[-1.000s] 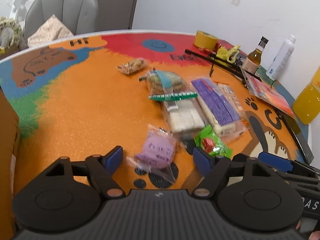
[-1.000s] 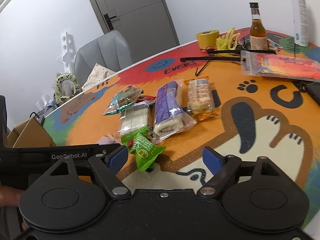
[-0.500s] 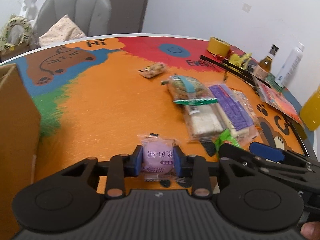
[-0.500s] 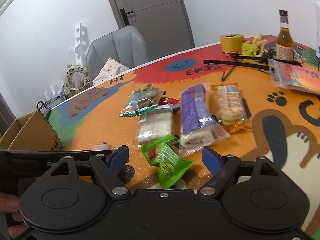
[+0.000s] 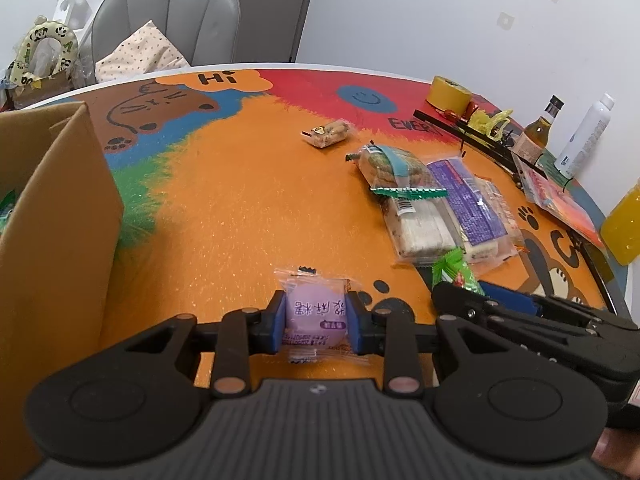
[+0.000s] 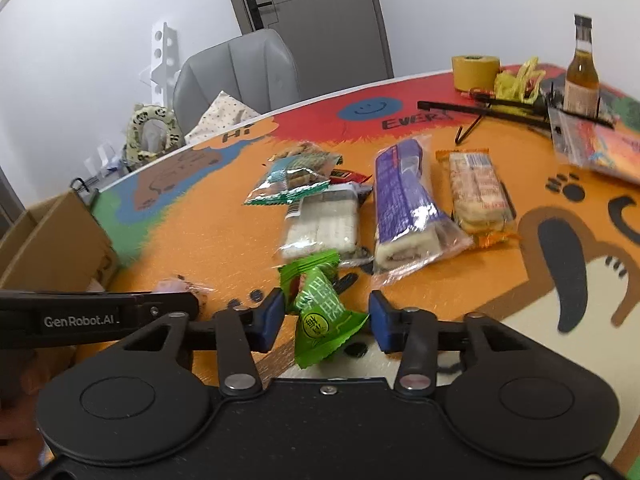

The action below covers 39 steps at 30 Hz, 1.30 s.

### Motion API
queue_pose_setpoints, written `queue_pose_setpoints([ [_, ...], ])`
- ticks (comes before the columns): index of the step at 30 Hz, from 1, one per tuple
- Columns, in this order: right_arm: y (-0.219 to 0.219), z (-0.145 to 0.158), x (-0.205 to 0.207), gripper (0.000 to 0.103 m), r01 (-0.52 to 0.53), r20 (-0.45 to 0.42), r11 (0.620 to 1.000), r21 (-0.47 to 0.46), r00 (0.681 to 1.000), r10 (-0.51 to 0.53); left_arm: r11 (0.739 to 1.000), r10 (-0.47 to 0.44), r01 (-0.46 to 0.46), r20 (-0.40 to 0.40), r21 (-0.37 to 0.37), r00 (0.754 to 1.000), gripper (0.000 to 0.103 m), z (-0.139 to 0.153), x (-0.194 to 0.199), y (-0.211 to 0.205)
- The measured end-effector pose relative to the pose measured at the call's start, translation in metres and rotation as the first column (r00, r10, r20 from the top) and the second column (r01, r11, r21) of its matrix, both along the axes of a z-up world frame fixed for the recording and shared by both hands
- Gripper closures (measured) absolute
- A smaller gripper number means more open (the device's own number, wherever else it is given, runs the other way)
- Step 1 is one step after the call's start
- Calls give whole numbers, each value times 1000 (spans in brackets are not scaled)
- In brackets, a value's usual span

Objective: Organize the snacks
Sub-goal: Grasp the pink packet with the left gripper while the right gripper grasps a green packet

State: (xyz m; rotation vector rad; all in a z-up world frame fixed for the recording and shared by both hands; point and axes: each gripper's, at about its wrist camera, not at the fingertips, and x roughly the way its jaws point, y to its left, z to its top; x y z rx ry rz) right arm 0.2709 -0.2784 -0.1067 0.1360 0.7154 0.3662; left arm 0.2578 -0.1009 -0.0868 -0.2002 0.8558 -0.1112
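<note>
My left gripper (image 5: 316,322) is shut on a purple round snack in a clear wrapper (image 5: 315,314), held just above the orange table (image 5: 240,208). A cardboard box (image 5: 52,248) stands at its left. My right gripper (image 6: 326,316) is open around a green snack packet (image 6: 322,312) that lies on the table, its jaws partly closed in but apart from it. Behind it lie a white cake bar (image 6: 322,226), a purple-wrapped roll (image 6: 404,208), an orange-wrapped bar (image 6: 478,194) and a teal biscuit pack (image 6: 294,178). A small biscuit pack (image 5: 328,134) lies alone farther back.
At the far right stand a yellow tape roll (image 5: 448,92), a brown bottle (image 5: 536,132), a white bottle (image 5: 584,136), an orange juice bottle (image 5: 624,228) and a black hanger (image 6: 480,110). A grey chair (image 5: 168,16) stands behind the table.
My left gripper closed on the purple snack and lifted it toward the cardboard box. My right gripper moved forward over the green packet and its jaws narrowed.
</note>
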Motion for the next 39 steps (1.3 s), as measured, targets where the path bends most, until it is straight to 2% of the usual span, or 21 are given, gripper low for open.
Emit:
queue_pose_setpoints([
  [5,4,4,-17,66,-14,11,1000,3,1000,14,1000,-10,10,15,-8,1000,74,7,-12,-1],
  [6,4,6,-20,73,-12,13,1000,7,1000,12,1000,-10,10,19,-10,1000,74,9,-14,0],
  [7,5,8,-22,74,-11,13,1000,10,1000,11,1000,-11,11,23,-11,1000,74,11,-17,0],
  [25,22,45,-52,75,-26,94,999,37,995,23,1000,15,-14,116,-16,993,74,57,-58,26],
  [39,54,80,-65,75,-77,172,996,42,983,68,999,43,-43,167,-8,985,74,87,-87,58],
])
